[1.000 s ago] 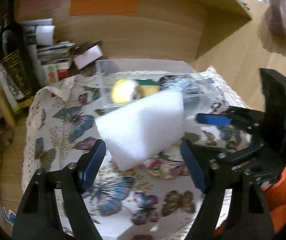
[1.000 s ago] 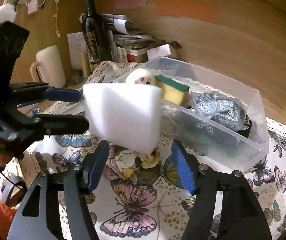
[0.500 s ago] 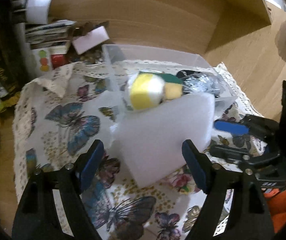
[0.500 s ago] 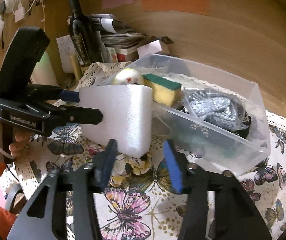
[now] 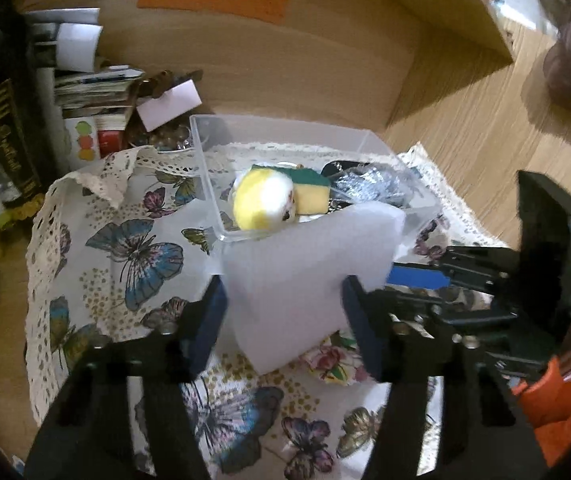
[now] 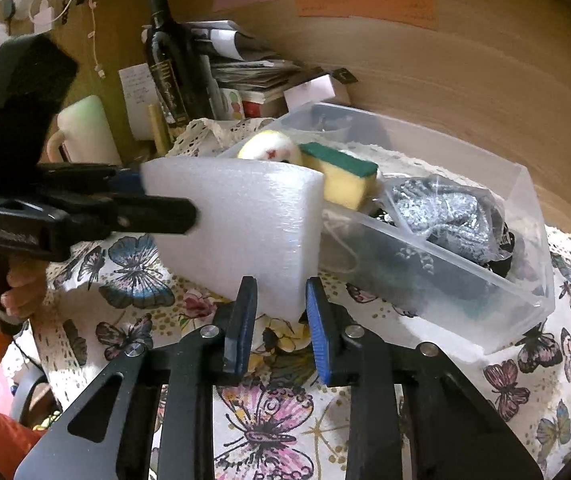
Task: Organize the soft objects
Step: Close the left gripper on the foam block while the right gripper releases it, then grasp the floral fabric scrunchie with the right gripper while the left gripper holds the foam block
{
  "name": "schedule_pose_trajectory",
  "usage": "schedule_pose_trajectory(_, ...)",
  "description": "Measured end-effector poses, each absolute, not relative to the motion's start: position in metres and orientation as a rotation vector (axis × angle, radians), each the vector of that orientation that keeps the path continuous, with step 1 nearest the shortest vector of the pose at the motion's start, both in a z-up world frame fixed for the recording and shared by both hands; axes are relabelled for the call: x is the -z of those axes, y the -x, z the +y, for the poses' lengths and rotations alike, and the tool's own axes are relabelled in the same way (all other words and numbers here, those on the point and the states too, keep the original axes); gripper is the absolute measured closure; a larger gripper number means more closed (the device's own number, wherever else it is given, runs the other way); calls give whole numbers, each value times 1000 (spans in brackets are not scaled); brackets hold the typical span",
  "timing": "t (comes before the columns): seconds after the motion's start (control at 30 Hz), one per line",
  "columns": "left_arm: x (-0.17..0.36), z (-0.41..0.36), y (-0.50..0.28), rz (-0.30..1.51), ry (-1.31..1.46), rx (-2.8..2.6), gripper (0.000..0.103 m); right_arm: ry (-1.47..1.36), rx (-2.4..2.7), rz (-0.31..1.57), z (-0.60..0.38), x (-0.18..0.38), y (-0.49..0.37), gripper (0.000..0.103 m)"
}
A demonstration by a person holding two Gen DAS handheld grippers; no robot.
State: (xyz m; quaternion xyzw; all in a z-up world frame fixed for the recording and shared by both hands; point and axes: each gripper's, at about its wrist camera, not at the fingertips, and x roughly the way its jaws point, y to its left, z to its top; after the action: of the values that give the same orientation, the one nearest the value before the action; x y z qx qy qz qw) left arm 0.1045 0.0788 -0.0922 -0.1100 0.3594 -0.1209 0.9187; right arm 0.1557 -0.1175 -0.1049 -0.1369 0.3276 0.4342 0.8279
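On the left, a mug (image 6: 85, 128) and a dark bottle (image 6: 165, 60) stand well back from the work, so nothing is crowded there. The left tongs (image 5: 283, 320) are seen closed across the white foam block (image 6: 237, 220), a pad pressed to each face. The block is held clear of the table, above the butterfly cloth (image 6: 133, 264) and just against the near wall of the clear bin (image 6: 485, 280).

The block is judged very light, soft and easily dented, so only a mild squeeze on its broad faces is called for.

The right tongs (image 6: 279, 320) are clamped on its lower corner. Further right, a plush ball (image 6: 269, 148), a sponge (image 6: 345, 176) and bagged scourers (image 6: 445, 212) already fill the bin. Little free room is left inside, and the rim must be cleared.
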Motion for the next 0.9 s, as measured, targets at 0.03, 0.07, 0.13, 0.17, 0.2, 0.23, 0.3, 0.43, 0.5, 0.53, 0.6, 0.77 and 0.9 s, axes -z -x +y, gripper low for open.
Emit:
schedule_pose_trajectory(0.03,91,80,-100,735,236,250,57,286,-919,698,-118,105,-156,80)
schedule_pose_trajectory(0.07,90,82,-95,727,244,248,60,283,-913,703,-118,105,-158,80)
schedule_pose_trajectory(0.13,87,82,-86,707,238,221,61,280,-903,713,-118,107,-159,78)
schedule_pose_trajectory(0.17,85,84,-80,691,231,192,61,281,-896,717,-117,107,-159,73)
schedule_pose_trajectory(0.2,83,85,-76,681,230,178,61,285,-888,725,-116,108,-159,64)
schedule_pose_trajectory(0.23,81,87,-71,667,232,162,61,289,-881,735,-115,109,-159,59)
schedule_pose_trajectory(0.3,74,93,-57,636,233,124,62,286,-872,751,-116,111,-158,46)
schedule_pose_trajectory(0.43,62,102,-35,573,222,41,62,276,-872,755,-117,111,-154,35)
schedule_pose_trajectory(0.5,57,102,-28,547,209,4,62,275,-884,767,-115,112,-152,28)
schedule_pose_trajectory(0.53,55,102,-26,536,198,-18,62,275,-889,774,-113,113,-151,27)
schedule_pose_trajectory(0.6,53,102,-24,521,184,-45,62,293,-898,798,-105,118,-150,26)
schedule_pose_trajectory(0.77,55,100,-28,514,163,-72,62,419,-866,820,-82,136,-144,54)
schedule_pose_trajectory(0.9,52,96,-30,500,165,-65,62,425,-871,810,-82,138,-140,81)
